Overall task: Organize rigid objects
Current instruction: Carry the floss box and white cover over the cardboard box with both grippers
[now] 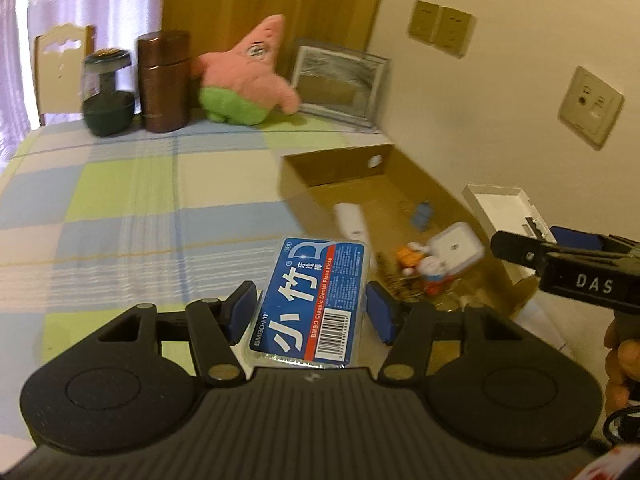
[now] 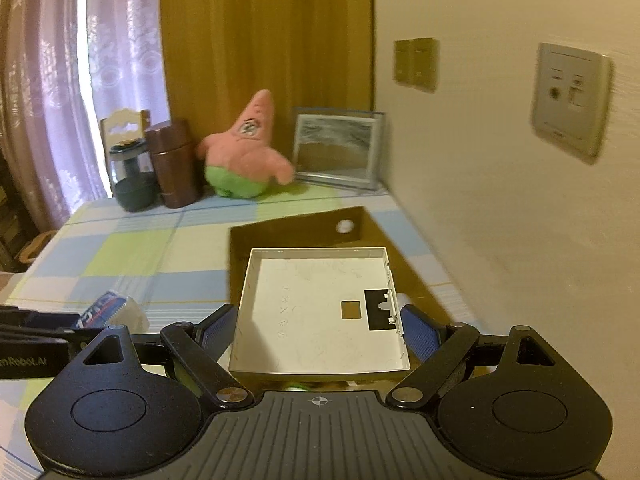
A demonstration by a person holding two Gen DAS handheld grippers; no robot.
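My left gripper (image 1: 310, 306) is shut on a blue floss pick box (image 1: 310, 296) and holds it above the checked tablecloth, left of an open cardboard box (image 1: 404, 192). The cardboard box holds a white tube (image 1: 352, 220), a small blue piece (image 1: 422, 214), a white square container (image 1: 456, 250) and small toy figures (image 1: 424, 270). My right gripper (image 2: 318, 330) is shut on a shallow white plastic tray (image 2: 320, 316) and holds it over the cardboard box (image 2: 304, 228). The right gripper also shows at the right of the left wrist view (image 1: 560, 258).
At the table's far edge stand a dark jar (image 1: 108, 96), a brown cylinder (image 1: 164, 80), a pink plush star (image 1: 248, 80) and a picture frame (image 1: 340, 84). The wall with sockets (image 1: 590, 106) runs close along the right. A chair (image 1: 64, 68) stands behind.
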